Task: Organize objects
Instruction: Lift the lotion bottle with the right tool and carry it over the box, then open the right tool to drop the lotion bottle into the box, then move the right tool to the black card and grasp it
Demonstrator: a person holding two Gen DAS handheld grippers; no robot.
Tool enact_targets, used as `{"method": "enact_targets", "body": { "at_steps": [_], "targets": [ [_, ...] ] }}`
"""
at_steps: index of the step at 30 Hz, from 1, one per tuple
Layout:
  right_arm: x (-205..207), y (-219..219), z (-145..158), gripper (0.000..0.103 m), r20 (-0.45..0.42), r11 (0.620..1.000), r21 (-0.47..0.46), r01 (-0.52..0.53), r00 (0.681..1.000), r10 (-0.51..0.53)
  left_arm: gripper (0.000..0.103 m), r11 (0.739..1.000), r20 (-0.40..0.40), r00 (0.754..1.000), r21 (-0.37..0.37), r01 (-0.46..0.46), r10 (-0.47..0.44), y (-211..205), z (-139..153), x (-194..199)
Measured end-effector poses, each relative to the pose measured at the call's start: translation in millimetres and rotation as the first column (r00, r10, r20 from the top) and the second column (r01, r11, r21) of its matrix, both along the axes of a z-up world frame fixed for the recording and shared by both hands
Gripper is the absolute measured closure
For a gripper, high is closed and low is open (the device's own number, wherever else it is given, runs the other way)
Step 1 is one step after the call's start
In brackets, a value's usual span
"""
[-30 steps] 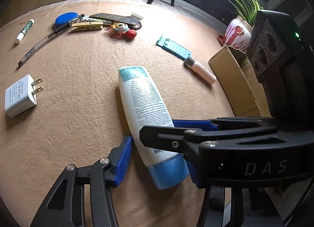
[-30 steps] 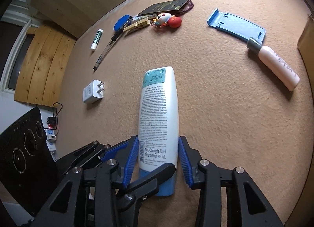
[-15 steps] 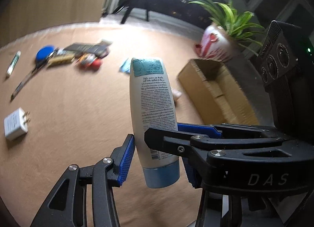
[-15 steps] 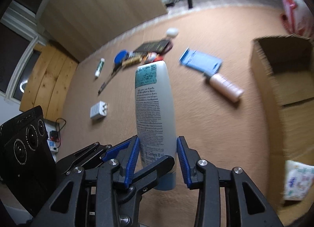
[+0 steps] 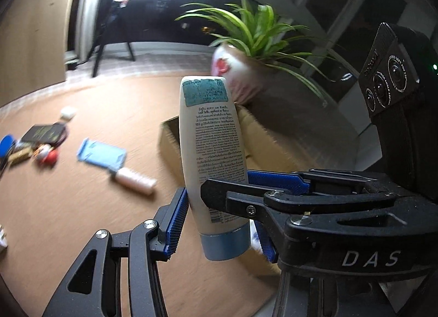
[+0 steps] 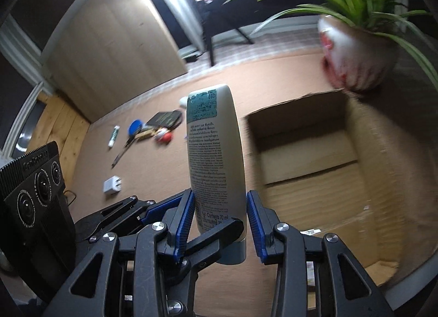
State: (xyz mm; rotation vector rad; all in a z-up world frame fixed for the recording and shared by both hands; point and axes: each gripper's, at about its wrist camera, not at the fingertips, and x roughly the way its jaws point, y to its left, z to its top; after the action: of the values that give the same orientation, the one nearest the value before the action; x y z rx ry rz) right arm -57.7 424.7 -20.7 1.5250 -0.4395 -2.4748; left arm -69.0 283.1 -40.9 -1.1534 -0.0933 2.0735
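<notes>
1. Cardboard box (image 6: pixel 314 169): a second ago barely at frame edge, now fills the right of the right wrist view, open top facing up. Both rigs have swung toward it, so drop-off looks close.
2. Bottle (image 5: pixel 213 169): was flat on the surface (image 5: pixel 68 207) a second ago, now lifted clear, upright, blue cap down, held in the air in front of the box.
3. Left tongs (image 5: pixel 219 223): blue pads on either side of the bottle's lower body, apparently pinching it.
4. Right tongs (image 6: pixel 220 223): pads flank the same lower end; gaps show both sides, so contact unclear, cannot tell if gripping.
5. Only the right wrist view shows the box interior: some small items at the bottom, near end.
6. Only the left wrist view shows the blue flat piece (image 5: pixel 101 156) and the small tube (image 5: pixel 134 180), left behind on the surface, blurred.
</notes>
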Motion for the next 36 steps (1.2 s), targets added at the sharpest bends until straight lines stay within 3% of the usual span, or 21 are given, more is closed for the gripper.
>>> {"method": "enact_targets", "body": {
  "at_steps": [11, 13, 14, 15, 18, 25, 36],
  "targets": [
    [-10, 54, -14, 0.065, 0.022, 0.998, 0.012, 0.063, 0.998, -0.063, 0.052, 0.998, 0.024, 0.998, -0.016, 0.062, -0.062, 70, -10, -10],
    [-12, 57, -17, 0.045, 0.023, 0.996, 0.037, 0.078, 0.997, -0.079, 0.039, 0.997, 0.052, 0.996, -0.034, 0.069, -0.068, 74, -14, -14],
    [-13, 57, -18, 0.040, 0.022, 0.993, 0.066, 0.097, 0.995, -0.098, 0.023, 0.997, 0.059, 0.996, -0.046, 0.066, -0.063, 74, -15, -15],
    [-14, 58, -17, 0.040, 0.010, 0.990, 0.087, 0.110, 0.994, -0.111, 0.019, 0.996, 0.050, 0.998, -0.066, 0.052, -0.049, 74, -16, -15],
    [-16, 59, -15, 0.040, -0.002, 0.989, 0.100, 0.113, 0.994, -0.113, 0.019, 0.994, 0.025, 0.999, -0.106, 0.038, -0.036, 68, -18, -15],
    [-28, 35, -11, 0.040, -0.015, 0.992, 0.107, 0.066, 0.998, -0.065, 0.019, 0.995, 0.024, 1.000, -0.098, -0.014, 0.016, 27, -9, -18],
    [-91, -61, -13, 0.040, 0.041, 0.987, 0.037, -0.158, 0.987, 0.156, 0.019, 0.967, 0.049, 0.974, -0.145, -0.210, 0.219, -104, -24, -8]
  ]
}}
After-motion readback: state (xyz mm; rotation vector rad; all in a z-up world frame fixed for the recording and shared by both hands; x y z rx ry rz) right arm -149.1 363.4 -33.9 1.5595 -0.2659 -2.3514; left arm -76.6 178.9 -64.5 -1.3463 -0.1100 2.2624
